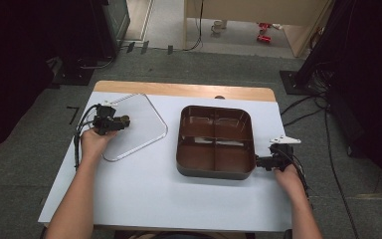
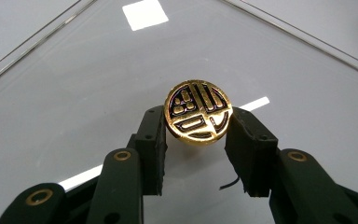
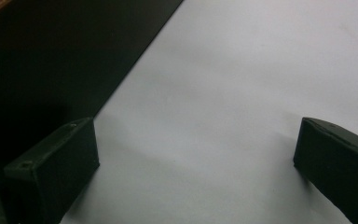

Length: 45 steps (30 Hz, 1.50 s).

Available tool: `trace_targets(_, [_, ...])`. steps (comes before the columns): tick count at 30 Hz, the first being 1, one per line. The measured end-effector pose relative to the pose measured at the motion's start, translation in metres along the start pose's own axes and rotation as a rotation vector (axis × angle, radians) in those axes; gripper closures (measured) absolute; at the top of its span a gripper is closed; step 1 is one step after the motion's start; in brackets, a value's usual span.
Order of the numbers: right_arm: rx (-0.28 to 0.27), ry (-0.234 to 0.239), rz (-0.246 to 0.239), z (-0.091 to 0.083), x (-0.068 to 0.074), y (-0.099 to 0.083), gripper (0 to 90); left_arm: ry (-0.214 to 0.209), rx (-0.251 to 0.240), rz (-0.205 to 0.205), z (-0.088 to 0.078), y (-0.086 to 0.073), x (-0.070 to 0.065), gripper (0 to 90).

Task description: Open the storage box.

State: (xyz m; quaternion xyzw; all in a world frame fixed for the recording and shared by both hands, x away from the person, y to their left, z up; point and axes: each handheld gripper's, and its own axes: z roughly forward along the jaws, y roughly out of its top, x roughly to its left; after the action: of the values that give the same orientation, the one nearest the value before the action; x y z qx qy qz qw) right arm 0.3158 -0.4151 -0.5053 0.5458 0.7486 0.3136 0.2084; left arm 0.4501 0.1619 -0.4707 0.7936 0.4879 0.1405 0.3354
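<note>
Left gripper view: left gripper (image 2: 196, 135) fingers (image 2: 152, 140) clamped on a round gold knob (image 2: 196, 113) with black emblem, sitting at the centre of a clear glass lid (image 2: 74, 93). High view: lid (image 1: 146, 124) lies flat on the white table (image 1: 144, 189), left side, well apart from the brown four-compartment tray (image 1: 215, 142). Right gripper (image 1: 263, 162) sits just beside the tray's right near corner. Right gripper view: fingers (image 3: 56, 163) spread wide, nothing between them, bare table below, dark tray wall (image 3: 51, 56) just beside one finger.

hidden: knob (image 2: 196, 112) base, behind tongs | cut off: lid (image 2: 98, 70) edges
</note>
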Motion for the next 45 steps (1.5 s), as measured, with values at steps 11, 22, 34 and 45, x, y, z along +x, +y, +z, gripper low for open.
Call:
trace_targets(11, [0.0, 0.0, -0.001, 0.0, 0.0, 0.0, 0.0, -0.004, -0.027, 0.013, -0.016, 0.004, -0.007, 37.2])
trace_targets(22, [0.0, 0.0, 0.0, 0.0, 0.0, 0.0, 0.0, -0.037, -0.074, 0.038, -0.041, 0.007, -0.029, 32.4])
trace_targets(34, [-0.001, 0.0, -0.001, 0.0, 0.0, 0.0, 0.0, -0.108, -0.083, 0.081, -0.049, -0.01, -0.067, 26.6])
trace_targets(45, [0.0, 0.0, 0.0, 0.0, 0.0, 0.0, 0.0, -0.13, -0.102, 0.173, -0.05, -0.038, -0.106, 23.9])
